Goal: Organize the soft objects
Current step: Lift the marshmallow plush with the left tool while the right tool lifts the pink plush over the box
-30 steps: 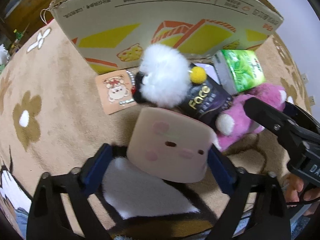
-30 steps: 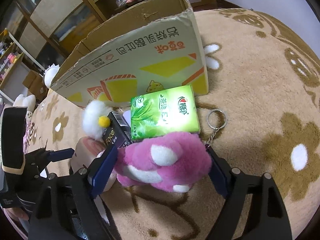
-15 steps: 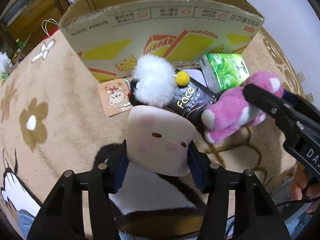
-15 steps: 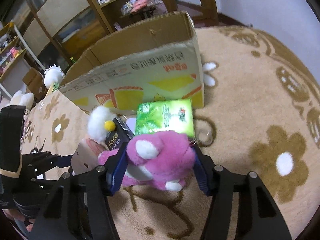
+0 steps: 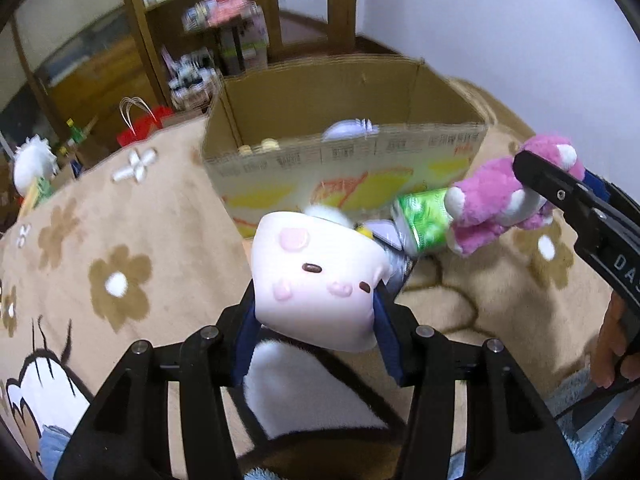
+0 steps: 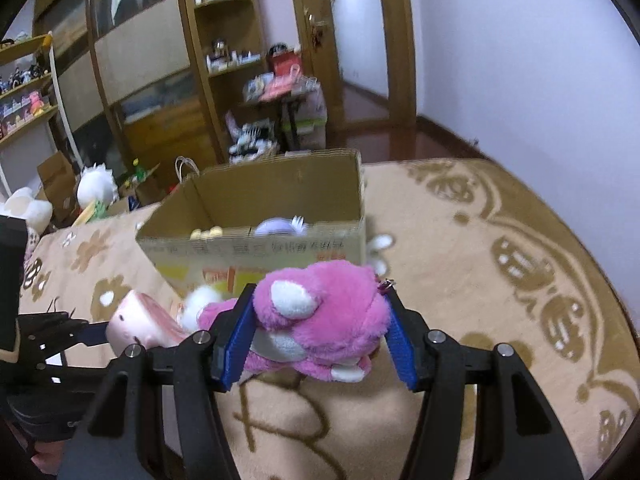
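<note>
My left gripper (image 5: 316,328) is shut on a pale pink toast-shaped plush with a face (image 5: 320,280) and holds it above the rug; that plush also shows in the right wrist view (image 6: 138,322). My right gripper (image 6: 316,332) is shut on a pink bear plush (image 6: 320,316), lifted off the rug; the bear also shows in the left wrist view (image 5: 504,200). An open cardboard box (image 5: 344,148) stands ahead on the rug, also in the right wrist view (image 6: 256,216), with a few items inside. A white pompom plush (image 6: 200,300) lies by the box.
A green tissue pack (image 5: 424,216) and a dark packet lie on the tan flowered rug (image 5: 120,240) in front of the box. Wooden shelves (image 6: 224,80) and a door stand behind. White plush toys (image 6: 94,188) sit at the far left.
Both grippers have risen and tilted up with their plushes. The box's open top and the room behind now show. The toast and the bear are higher off the rug.
</note>
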Motion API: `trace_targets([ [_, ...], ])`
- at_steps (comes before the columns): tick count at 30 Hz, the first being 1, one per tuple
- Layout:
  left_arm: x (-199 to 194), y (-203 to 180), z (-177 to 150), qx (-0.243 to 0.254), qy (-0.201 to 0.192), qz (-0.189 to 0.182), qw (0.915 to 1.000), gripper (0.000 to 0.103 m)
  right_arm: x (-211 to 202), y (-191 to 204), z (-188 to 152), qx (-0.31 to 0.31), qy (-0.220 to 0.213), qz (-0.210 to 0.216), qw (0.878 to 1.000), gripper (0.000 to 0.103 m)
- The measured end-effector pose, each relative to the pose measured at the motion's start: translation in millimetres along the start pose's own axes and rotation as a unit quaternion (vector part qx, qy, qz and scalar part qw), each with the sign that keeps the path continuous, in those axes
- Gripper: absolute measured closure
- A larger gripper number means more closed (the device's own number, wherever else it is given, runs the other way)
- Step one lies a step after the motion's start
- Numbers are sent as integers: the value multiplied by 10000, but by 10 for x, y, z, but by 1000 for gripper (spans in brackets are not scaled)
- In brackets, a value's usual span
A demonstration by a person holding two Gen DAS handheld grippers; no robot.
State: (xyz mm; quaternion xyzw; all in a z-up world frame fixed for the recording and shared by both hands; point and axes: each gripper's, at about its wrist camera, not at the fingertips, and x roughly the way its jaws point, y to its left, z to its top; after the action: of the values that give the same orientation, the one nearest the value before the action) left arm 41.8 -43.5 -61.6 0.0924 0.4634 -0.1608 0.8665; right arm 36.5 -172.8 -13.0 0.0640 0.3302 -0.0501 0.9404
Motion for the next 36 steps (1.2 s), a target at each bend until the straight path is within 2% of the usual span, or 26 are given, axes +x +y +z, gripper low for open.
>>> trace_targets([
  [5, -231, 65, 47, -170, -703, 161, 9972, 52, -167, 43, 101, -112, -534, -167, 9984, 40],
  [7, -327, 120, 63, -303, -1070, 393, 9930, 52, -233, 53, 132, -128, -760, -260, 9967, 41],
  [10, -426, 176, 96, -394, -1366, 586, 9881, 52, -315, 89, 182, -221, -1051, -331, 9937, 41],
  [14, -458, 253, 175, -557, -1505, 550, 9855, 52, -375, 144, 266, -375, -1331, -367, 9897, 41],
  [21, -492, 285, 333, -541, -1809, 561, 9804, 52, -299, 168, 430, -368, -1515, -340, 9872, 41],
  [30, -404, 215, 556, -351, -1968, 545, 9783, 52, -50, 234, 592, -416, -1590, -287, 9860, 41],
  [36, -262, 139, 745, -75, -2056, 645, 9765, 52, -23, 232, 709, -725, -1794, -323, 9806, 41],
])
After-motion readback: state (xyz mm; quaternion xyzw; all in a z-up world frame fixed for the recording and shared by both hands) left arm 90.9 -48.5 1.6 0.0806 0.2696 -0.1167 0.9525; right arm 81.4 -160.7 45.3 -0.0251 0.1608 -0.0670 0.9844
